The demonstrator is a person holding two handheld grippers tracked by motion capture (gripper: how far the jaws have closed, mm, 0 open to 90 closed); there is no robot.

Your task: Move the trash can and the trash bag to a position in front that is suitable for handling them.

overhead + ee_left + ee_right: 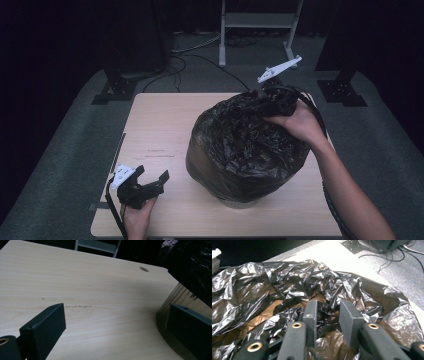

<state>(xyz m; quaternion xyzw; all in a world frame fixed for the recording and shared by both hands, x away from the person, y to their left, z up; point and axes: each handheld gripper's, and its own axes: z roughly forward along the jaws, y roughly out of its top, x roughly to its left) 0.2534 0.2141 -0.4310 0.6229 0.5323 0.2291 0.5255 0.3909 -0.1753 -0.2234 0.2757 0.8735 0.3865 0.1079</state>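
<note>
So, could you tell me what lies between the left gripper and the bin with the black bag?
Nothing: in the high view, bare table separates the left gripper from the bin under the black bag.

Both tongs are black with blocky, flat-faced jaws. The left tongs (152, 181) carry a white three-cornered plate at their 9 o'clock, and a black cable trails off at 6 o'clock. The right tongs (327, 315) show brass-ringed screw holes on their arms, and a white plate sticks out at 12 o'clock. Both forearms are bare, with no sleeves.
</note>
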